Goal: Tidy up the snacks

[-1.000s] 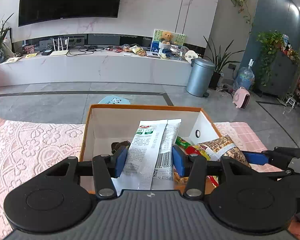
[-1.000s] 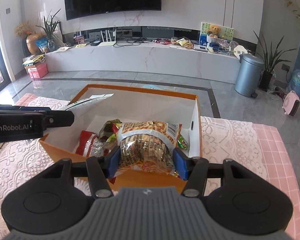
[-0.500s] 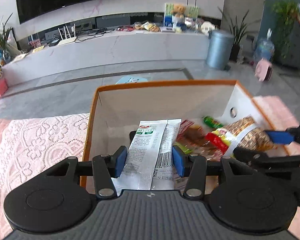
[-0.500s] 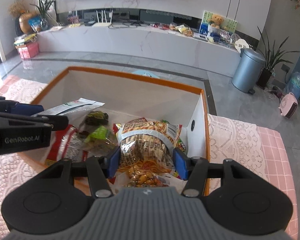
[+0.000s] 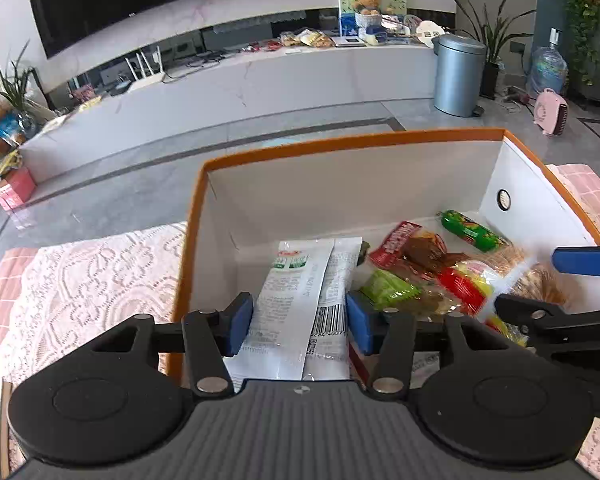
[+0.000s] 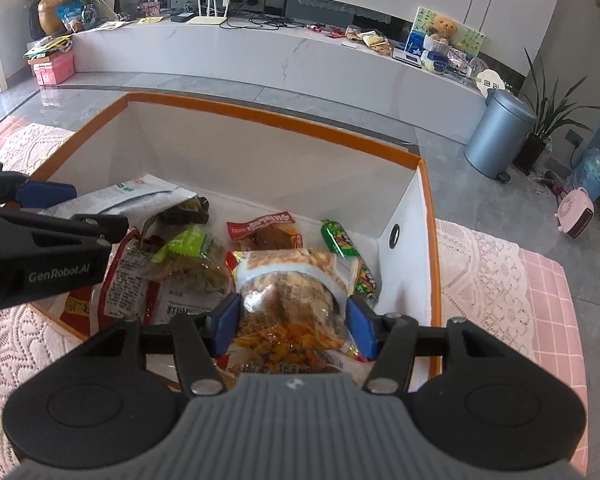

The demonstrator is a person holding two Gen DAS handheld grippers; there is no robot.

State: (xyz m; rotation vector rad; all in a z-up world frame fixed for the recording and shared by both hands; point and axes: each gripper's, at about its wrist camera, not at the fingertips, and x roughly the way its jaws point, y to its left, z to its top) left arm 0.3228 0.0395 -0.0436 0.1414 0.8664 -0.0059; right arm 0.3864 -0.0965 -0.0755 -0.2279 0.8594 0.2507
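An orange-rimmed white box (image 5: 340, 142) (image 6: 276, 114) stands on a lace-covered table and holds several snack packets. My left gripper (image 5: 298, 320) is shut on a white packet (image 5: 296, 304) with green marks, held inside the box's left part; it also shows in the right wrist view (image 6: 124, 202). My right gripper (image 6: 292, 326) is shut on a clear bag of peanut snacks (image 6: 292, 292) inside the box's right part; the bag also shows in the left wrist view (image 5: 528, 280). A red packet (image 5: 412, 246), a green packet (image 5: 386, 290) and a green sausage stick (image 5: 472, 232) lie on the box floor.
A pink lace tablecloth (image 5: 84, 280) (image 6: 484, 280) surrounds the box. Beyond the table are grey floor, a white marble bench (image 6: 260, 52), a grey bin (image 6: 500, 132) and a pink heater (image 6: 576, 216).
Both grippers have moved forward and down into the box with their packets. The box now fills more of each view, and the snacks on its floor show more fully.
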